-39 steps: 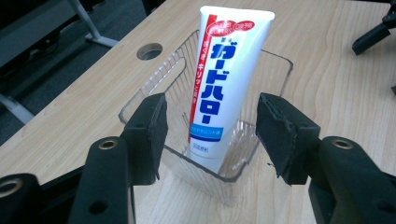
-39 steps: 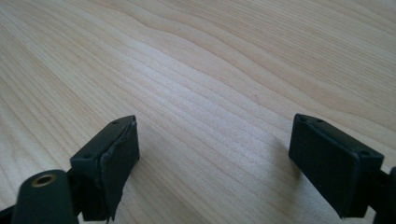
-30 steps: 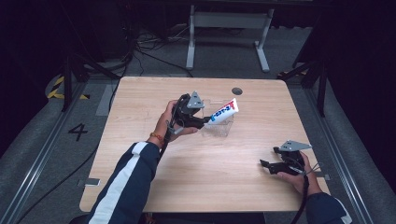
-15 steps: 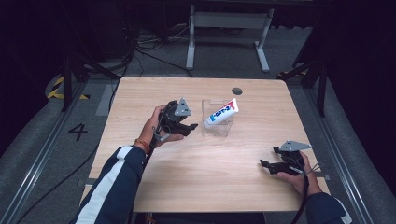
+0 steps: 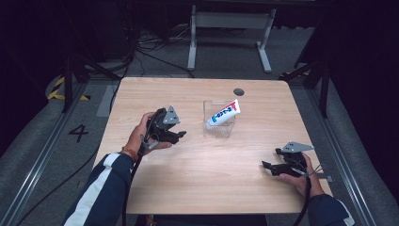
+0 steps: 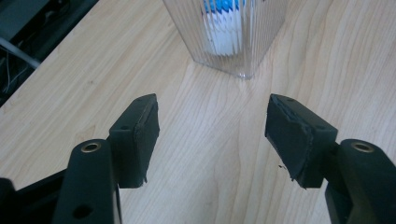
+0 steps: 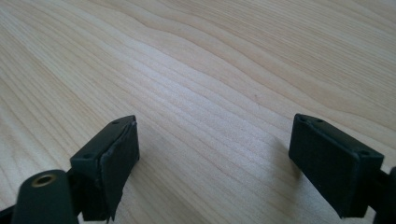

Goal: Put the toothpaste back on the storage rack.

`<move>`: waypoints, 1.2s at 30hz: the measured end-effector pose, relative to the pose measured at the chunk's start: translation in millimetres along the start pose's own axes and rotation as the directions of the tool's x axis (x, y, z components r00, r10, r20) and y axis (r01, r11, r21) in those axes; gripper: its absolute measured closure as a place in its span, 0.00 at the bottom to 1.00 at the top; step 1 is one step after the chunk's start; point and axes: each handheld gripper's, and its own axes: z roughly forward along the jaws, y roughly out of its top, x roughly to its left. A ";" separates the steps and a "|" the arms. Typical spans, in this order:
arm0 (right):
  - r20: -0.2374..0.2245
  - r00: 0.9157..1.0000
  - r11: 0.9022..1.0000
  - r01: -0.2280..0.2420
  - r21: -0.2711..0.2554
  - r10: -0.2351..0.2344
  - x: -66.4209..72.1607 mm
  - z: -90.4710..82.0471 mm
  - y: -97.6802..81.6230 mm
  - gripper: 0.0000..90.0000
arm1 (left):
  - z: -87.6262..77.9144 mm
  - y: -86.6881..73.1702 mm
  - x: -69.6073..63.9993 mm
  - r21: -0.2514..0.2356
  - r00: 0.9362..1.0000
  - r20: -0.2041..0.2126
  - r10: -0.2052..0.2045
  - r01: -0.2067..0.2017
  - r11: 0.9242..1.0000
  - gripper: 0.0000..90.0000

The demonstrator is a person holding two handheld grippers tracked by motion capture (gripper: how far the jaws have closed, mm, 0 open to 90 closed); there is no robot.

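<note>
A clear ribbed plastic cup (image 5: 220,123) stands near the middle of the wooden table (image 5: 202,183). A white toothpaste tube (image 5: 224,112) with blue and red print leans in it, its cap end down. My left gripper (image 5: 179,135) hovers left of the cup, apart from it. Its jaws have just been opening and nothing is between them. In the left gripper view the cup (image 6: 229,35) stands just beyond the open left gripper (image 6: 212,133). My right gripper (image 5: 267,166) rests low at the table's right front, open and empty, its pads (image 7: 116,158) over bare wood.
A small dark round hole (image 5: 238,92) sits near the table's far edge. Beyond the table stand a grey metal frame (image 5: 229,21) and cables on the floor. Rails run along both sides of the table.
My left gripper has drawn back leftward and toward the person, away from the cup, leaving the toothpaste tube standing in it. The right gripper has kept still.
</note>
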 end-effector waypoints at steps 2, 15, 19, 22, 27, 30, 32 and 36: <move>0.000 1.000 1.000 -0.001 0.000 0.001 0.1 0.0 0.0 0.18 | -1.2 -4.3 0.1 0.019 1.000 -0.001 0.001 -0.001 1.000 0.39; 0.001 1.000 1.000 -0.002 0.000 0.002 0.2 0.0 0.0 0.18 | -8.9 -34.2 -3.1 0.081 0.999 -0.050 -0.005 0.009 0.997 0.36; 0.001 1.000 1.000 -0.002 0.000 0.002 0.2 0.0 0.0 0.18 | -12.9 -43.6 -4.2 0.097 0.998 -0.056 -0.005 0.011 0.995 0.35; 0.002 1.000 1.000 -0.002 0.000 0.002 0.2 0.0 0.0 0.18 | -15.9 -50.4 -5.2 0.108 0.998 -0.057 -0.010 0.016 0.994 0.35; 0.002 1.000 1.000 -0.002 0.000 0.002 0.2 0.0 0.0 0.18 | -20.9 -63.2 -9.3 0.130 0.997 -0.072 -0.004 0.013 0.991 0.33; 0.001 1.000 1.000 -0.002 0.000 0.002 0.2 0.0 0.0 0.18 | -24.0 -70.6 -10.9 0.139 0.996 -0.092 -0.009 0.022 0.990 0.32; 0.002 1.000 1.000 -0.003 0.000 0.003 0.3 -0.1 -0.1 0.18 | -25.9 -76.1 -11.7 0.149 0.996 -0.093 -0.012 0.026 0.989 0.31; 0.002 1.000 1.000 -0.003 -0.001 0.003 0.4 -0.2 -0.2 0.18 | -29.7 -87.8 -14.3 0.152 0.993 -0.113 -0.023 0.040 0.988 0.28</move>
